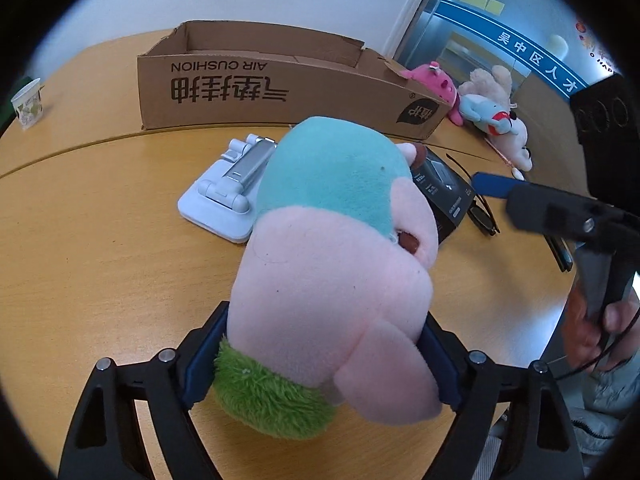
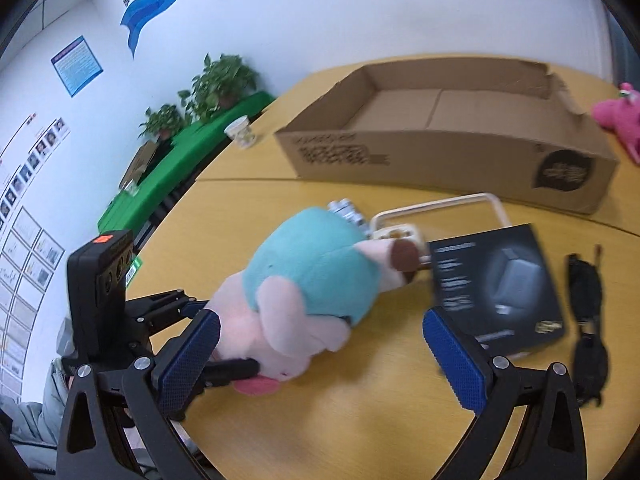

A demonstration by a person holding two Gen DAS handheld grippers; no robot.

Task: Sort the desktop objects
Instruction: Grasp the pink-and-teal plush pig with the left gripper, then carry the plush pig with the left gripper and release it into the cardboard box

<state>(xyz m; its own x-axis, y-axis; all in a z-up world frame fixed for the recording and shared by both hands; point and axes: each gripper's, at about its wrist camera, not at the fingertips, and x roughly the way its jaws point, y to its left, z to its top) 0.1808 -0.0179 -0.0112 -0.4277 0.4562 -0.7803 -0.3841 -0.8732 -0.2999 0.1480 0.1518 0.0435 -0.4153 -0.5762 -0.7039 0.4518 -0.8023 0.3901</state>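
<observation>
The left claw [image 1: 320, 356] is clenched on a plush pig [image 1: 332, 264]: its blue pads [image 1: 202, 364] press the pink body from both sides, just above a green fuzzy patch [image 1: 268, 400]. The pig, pink with a teal top, lies stretched away from the camera over the wooden tabletop [image 1: 100, 240]; whether it rests on the wood or is lifted off it I cannot tell.

In the right wrist view the right claw [image 2: 320, 354] hangs released, its two pads [image 2: 456, 356] wide apart with bare tabletop between them. Its left pad stands just beside the pig's pink end; the right one overlaps the near corner of a black box [image 2: 500, 288], contact unclear.

Just past the pig's left flank lies a white phone stand [image 1: 224, 196], flat on the wood. On the pig's right sits the black box, and just beside that a pair of dark glasses [image 2: 588, 320]. A person's hand [image 1: 596, 320] grips the right tool's handle at the right edge of the left view.

Farther back an open cardboard carton [image 1: 280, 88] stands across the tabletop, printed side toward the camera, its inside bare. Right of the carton lie more plush toys: a magenta one [image 1: 436, 84], a beige one [image 1: 488, 80] and a pale blue-and-white one [image 1: 496, 120], close together. A paper cup [image 1: 28, 104] stands upright near the far left edge, well apart from everything else.
</observation>
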